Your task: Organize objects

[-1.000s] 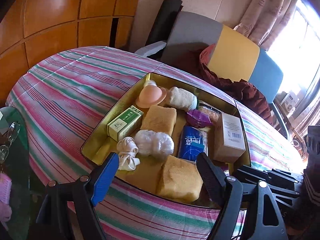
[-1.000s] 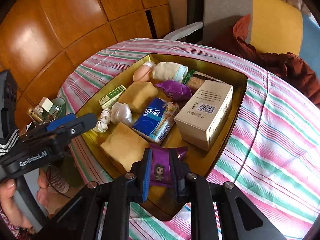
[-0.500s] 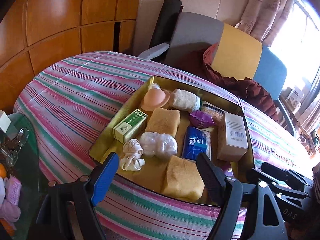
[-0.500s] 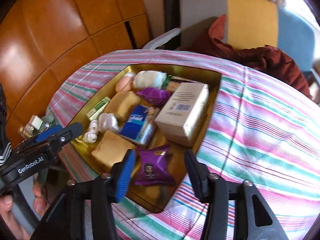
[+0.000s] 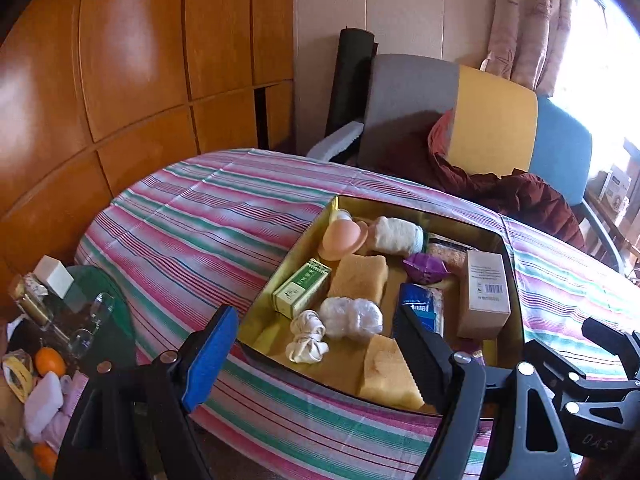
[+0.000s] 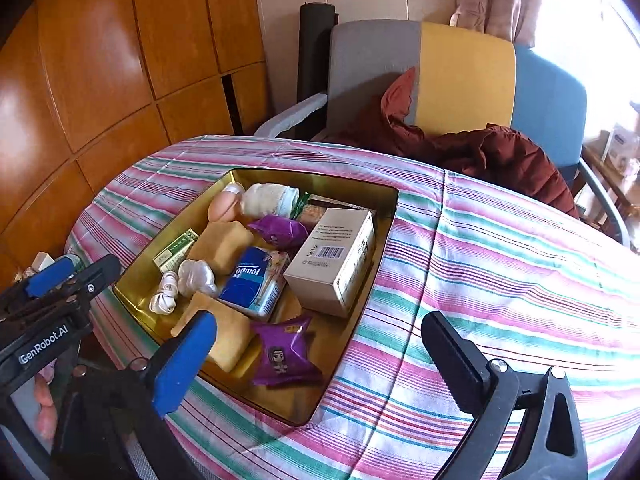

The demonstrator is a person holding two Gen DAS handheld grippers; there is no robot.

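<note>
My right tongs [image 6: 320,364] have just been opening and now stand wide apart with nothing between them, hovering above the near edge of a shallow gold metal tray [image 6: 384,200]. The tray rests on my desk [image 6: 520,280], which is covered in a pink, green and white striped cloth. The shiny purple snack packet with a cartoon figure [image 6: 286,354] lies flat in the tray's near corner, free of both pads: it sits just beyond my blue left pad and well to the left of my black right pad.

My left tongs [image 5: 316,354] are also spread apart and empty, hanging over the near left part of the same tray [image 5: 420,206]. Past them lie a yellow sponge block [image 5: 388,376], a knotted white cloth bundle [image 5: 307,336], a blue tissue pack [image 5: 422,310], a green carton [image 5: 302,288] and a beige cardboard box with a barcode [image 5: 484,292]. A second purple packet [image 5: 424,267] sits farther back.

Behind the desk stands a chair in grey, yellow and blue [image 6: 460,72].
</note>
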